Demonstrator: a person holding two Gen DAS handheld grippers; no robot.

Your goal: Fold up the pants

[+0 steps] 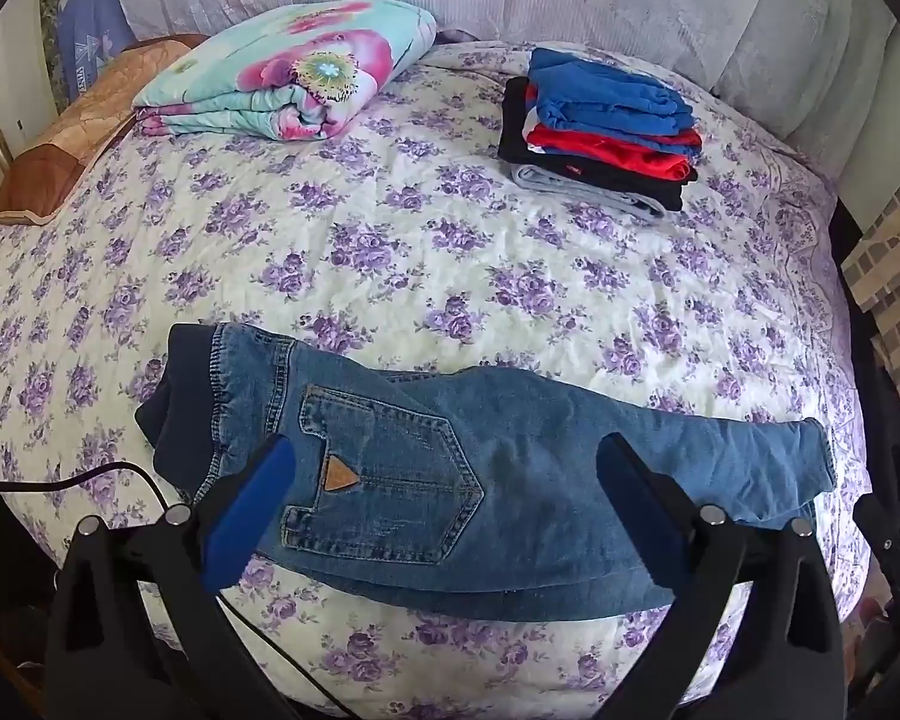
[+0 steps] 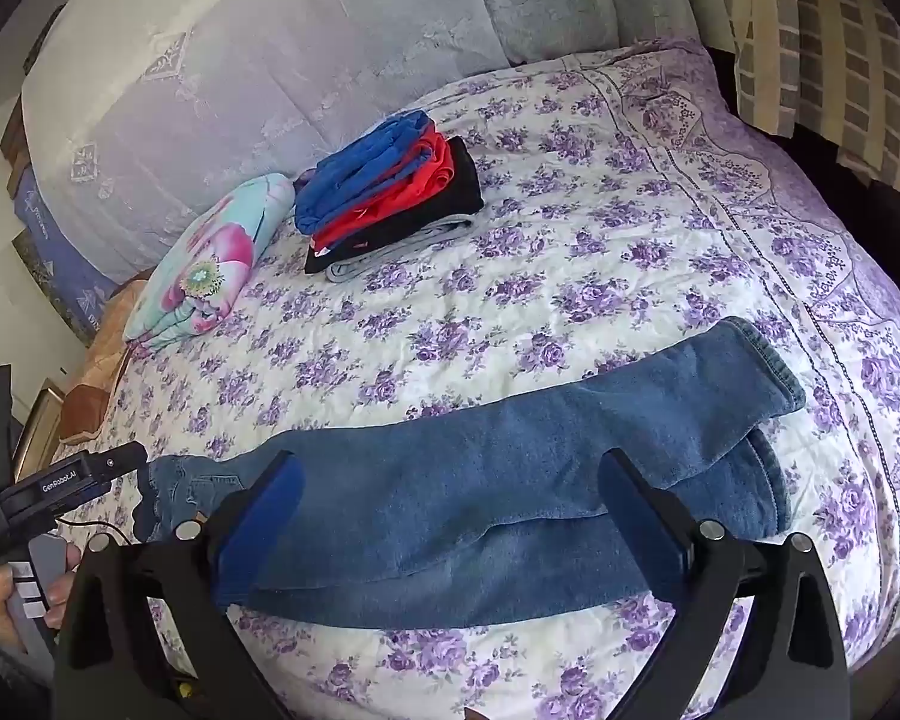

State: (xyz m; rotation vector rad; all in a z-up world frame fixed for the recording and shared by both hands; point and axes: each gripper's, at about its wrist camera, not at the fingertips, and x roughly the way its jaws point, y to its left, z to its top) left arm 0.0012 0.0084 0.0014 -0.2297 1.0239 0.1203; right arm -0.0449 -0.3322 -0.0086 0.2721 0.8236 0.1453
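A pair of blue jeans [image 1: 510, 480] lies folded lengthwise across the near part of the bed. Its dark waistband [image 1: 180, 414] is at the left, and a back pocket [image 1: 384, 480] with a tan triangle patch faces up. My left gripper [image 1: 447, 444] hangs open above the seat and pocket, with nothing between its blue pads. In the right wrist view the jeans' legs [image 2: 510, 480] run rightward to the hems [image 2: 762, 420]. My right gripper [image 2: 450, 459] is open above the legs, holding nothing. A hand [image 2: 6, 600] holds the left gripper's black housing [image 2: 48, 498] at the far left.
A stack of folded clothes [image 1: 600, 132] in blue, red, black and grey sits at the back right of the floral bedspread [image 1: 390, 240]. A folded flowered blanket [image 1: 288, 84] and a brown pillow [image 1: 90, 114] lie at the back left. A black cable [image 1: 120, 468] trails near the left edge.
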